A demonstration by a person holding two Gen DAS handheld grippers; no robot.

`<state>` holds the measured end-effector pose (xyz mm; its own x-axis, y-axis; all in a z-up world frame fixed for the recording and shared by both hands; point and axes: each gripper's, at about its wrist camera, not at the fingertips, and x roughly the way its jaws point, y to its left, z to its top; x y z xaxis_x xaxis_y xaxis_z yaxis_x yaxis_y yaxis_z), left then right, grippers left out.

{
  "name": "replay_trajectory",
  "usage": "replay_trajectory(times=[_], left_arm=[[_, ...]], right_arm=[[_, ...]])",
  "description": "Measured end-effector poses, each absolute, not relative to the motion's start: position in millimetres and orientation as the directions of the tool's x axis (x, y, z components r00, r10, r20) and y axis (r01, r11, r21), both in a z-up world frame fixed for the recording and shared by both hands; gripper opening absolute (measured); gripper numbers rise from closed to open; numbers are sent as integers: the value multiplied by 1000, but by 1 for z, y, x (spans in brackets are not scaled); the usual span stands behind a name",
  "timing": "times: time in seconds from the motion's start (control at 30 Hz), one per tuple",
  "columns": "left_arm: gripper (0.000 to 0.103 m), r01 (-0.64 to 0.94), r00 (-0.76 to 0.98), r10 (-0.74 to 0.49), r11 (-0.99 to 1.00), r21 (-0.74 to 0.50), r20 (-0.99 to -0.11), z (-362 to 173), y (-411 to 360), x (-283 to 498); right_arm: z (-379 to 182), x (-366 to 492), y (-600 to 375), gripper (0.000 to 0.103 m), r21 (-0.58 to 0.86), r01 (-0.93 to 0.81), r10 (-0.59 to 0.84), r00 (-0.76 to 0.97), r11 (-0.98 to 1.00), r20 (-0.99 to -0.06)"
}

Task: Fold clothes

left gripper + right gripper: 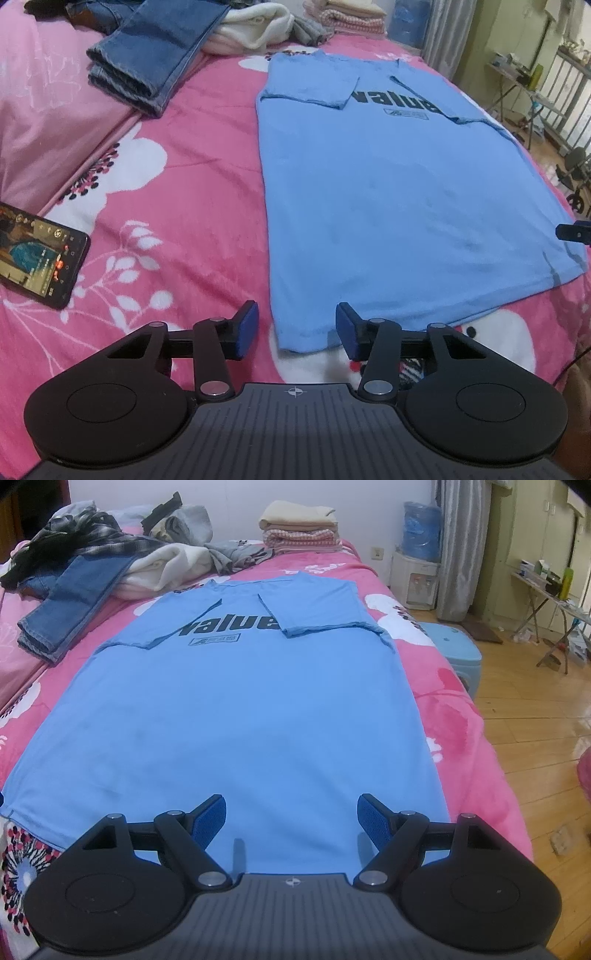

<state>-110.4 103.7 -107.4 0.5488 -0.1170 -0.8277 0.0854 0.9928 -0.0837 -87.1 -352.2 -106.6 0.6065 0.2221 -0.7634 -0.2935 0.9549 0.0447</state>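
The light blue cotton T-shirt (236,716) lies flat on my pink floral bedspread (177,155), sleeves folded inward. My left gripper (295,326) straddles its near-left hem corner, unclenched; my right gripper (291,818) hovers released over the near hem.

Both views are evenly lit by soft indoor light, with no hard shadows on the bedspread (207,122). The wooden floor (535,701) carries pale glare patches. Fisheye bending curves the edges, the corners go dark, and far clutter looks soft while the centre stays sharp.
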Motion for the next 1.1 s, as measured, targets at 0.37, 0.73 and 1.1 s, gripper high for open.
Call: replay_trajectory(times=[0.37,0.73,1.1], left_arm=[[36,60,511,-129,992,-115,-850,-115,107,-108],[33,44,491,-143,989,-140,-859,-121,112,-113],[32,43,495,-146,989,-144,-856,-122,113,-114]], right_arm=[[-107,-89,-352,80,52,-295,229,605,954,-762],[-102,-91,-328,80,88,-445,356,566,891,-744],[-78,-77,-260,76,106,-741,594,434,663,-677]])
